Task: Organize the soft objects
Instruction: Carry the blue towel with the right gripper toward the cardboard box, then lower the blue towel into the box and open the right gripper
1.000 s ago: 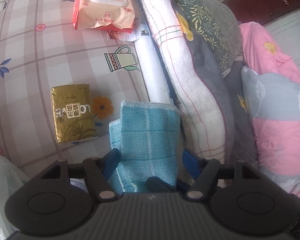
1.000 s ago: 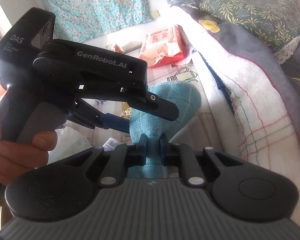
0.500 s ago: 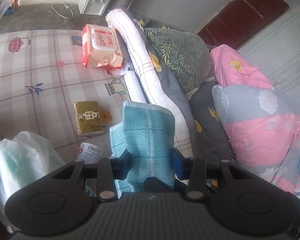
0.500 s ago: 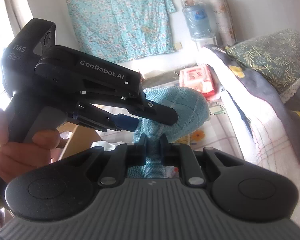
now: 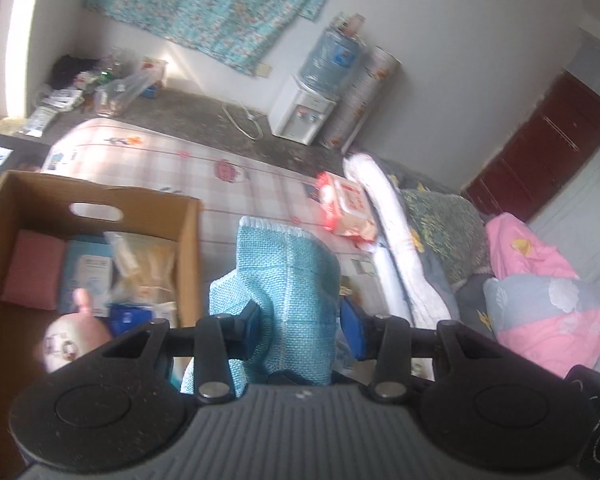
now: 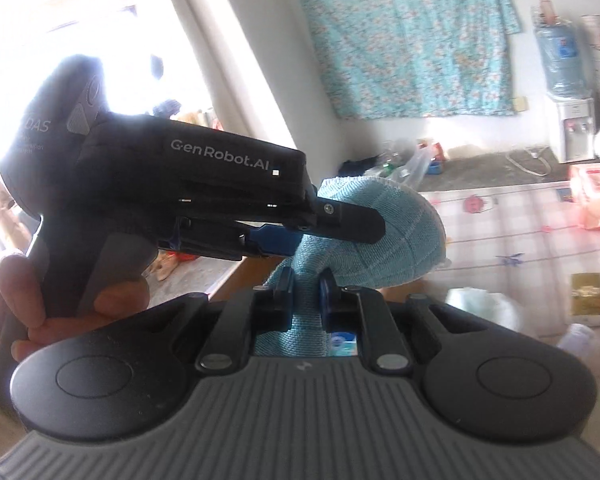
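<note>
A folded light-blue woven cloth (image 5: pixel 288 280) is held in the air by both grippers. My left gripper (image 5: pixel 300 320) is shut on its lower part. My right gripper (image 6: pixel 306 286) is shut on the same cloth (image 6: pixel 380 240), pinching a narrow fold. The left gripper's black body (image 6: pixel 180 184) fills the left of the right wrist view, just above the right gripper's fingers. An open cardboard box (image 5: pixel 188 232) stands to the left of the cloth, holding a pink pad (image 5: pixel 34 276), packets and a pink plush toy (image 5: pixel 72 340).
A red wet-wipes pack (image 5: pixel 348 208) lies on the checked mattress (image 5: pixel 160 160). Rolled quilts and pillows (image 5: pixel 440 248) line the right side. A gold tissue pack (image 6: pixel 588 294) and a white bag (image 6: pixel 480 304) lie on the mattress. A water dispenser (image 5: pixel 304 116) stands by the far wall.
Both grippers have lifted the blue cloth off the mattress and swung it left, so the cardboard box now shows beside it. The left gripper closed on the cloth.
</note>
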Motion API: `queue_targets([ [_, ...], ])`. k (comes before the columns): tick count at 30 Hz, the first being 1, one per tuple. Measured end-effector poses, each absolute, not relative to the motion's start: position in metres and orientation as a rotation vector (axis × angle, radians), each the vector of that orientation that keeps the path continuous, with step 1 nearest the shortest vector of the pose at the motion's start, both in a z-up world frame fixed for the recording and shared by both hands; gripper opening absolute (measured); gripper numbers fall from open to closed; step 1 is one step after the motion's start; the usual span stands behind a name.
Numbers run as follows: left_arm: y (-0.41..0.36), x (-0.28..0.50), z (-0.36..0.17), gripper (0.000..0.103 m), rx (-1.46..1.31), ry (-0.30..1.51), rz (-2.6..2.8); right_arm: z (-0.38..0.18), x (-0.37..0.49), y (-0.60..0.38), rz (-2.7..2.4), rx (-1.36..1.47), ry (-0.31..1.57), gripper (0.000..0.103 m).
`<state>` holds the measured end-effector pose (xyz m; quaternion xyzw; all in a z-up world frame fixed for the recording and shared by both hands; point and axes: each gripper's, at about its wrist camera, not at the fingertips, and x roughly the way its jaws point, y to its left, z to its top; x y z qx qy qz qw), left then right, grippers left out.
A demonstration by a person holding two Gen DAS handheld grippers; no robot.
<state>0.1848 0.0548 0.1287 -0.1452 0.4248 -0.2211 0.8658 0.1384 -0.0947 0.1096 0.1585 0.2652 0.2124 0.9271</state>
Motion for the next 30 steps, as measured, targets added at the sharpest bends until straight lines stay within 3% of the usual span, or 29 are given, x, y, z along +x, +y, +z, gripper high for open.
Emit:
queue_targets([
  [9,0.184,0.221,0.080,0.044,-0.348,0.905,-0.173,0.060,0.230,0.031,0.589,0.412,0.796,0.011],
  [16,0.228,0.255,0.041,0.052,-0.358,0.920,-0.071,0.008,0.278,0.065,0.532,0.448,0.969,0.011],
  [24,0.251,0.259,0.040,0.058,-0.366,0.885,-0.049,-0.034,0.292,0.092,0.521,0.404,1.121,0.011],
  [30,0.257,0.257,0.043,0.065,-0.373,0.871,-0.044,-0.026,0.287,0.110,0.555,0.282,1.132,0.027],
])
